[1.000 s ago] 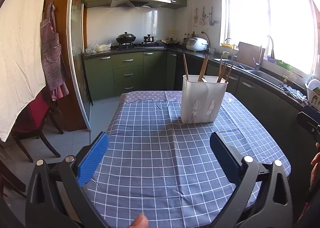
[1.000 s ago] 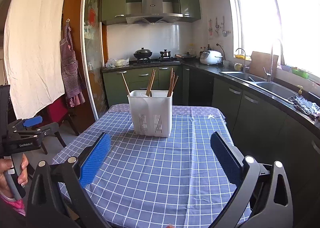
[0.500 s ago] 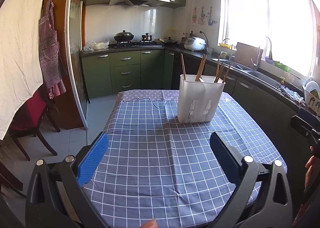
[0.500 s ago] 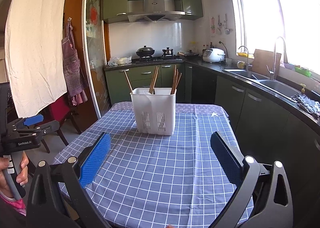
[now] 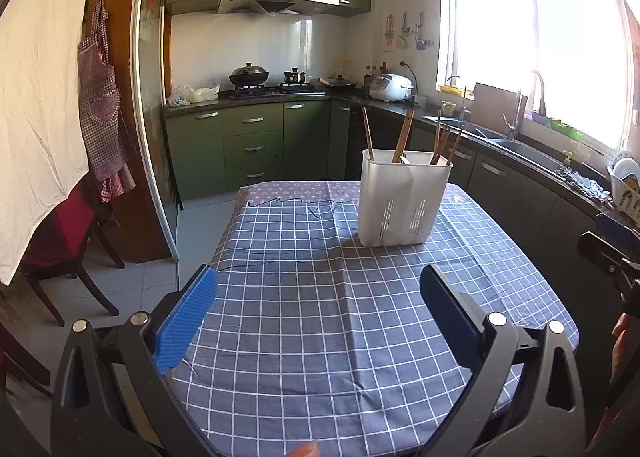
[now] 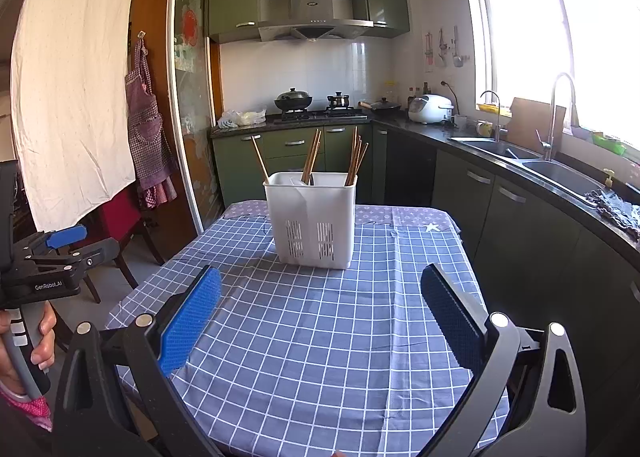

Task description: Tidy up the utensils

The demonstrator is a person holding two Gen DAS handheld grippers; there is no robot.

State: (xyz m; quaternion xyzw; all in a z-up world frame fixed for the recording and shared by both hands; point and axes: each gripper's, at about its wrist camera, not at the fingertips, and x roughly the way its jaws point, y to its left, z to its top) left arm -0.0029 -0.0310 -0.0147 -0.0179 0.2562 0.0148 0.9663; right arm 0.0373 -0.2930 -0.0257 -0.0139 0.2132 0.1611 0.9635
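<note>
A white plastic utensil holder (image 5: 402, 199) (image 6: 313, 219) stands upright toward the far side of a table covered in a blue checked cloth (image 5: 344, 297) (image 6: 320, 329). Several wooden chopsticks (image 5: 404, 135) (image 6: 312, 155) stick up out of its compartments. My left gripper (image 5: 318, 299) hovers open over the near part of the table, well short of the holder, with nothing between its blue pads. My right gripper (image 6: 320, 297) is open too, empty, and equally far back from the holder. The left gripper's body (image 6: 44, 269), held by a hand, shows at the left of the right wrist view.
Dark green kitchen cabinets and a countertop with a sink (image 6: 552, 173) run along the right, close to the table's edge. A red chair (image 5: 60, 241) and hanging apron (image 5: 102, 97) stand to the left. A stove with pots (image 5: 272, 83) is at the back.
Both grippers have drawn back and risen slightly, so the holder sits a little farther off and higher in each view. Both stay open and empty.
</note>
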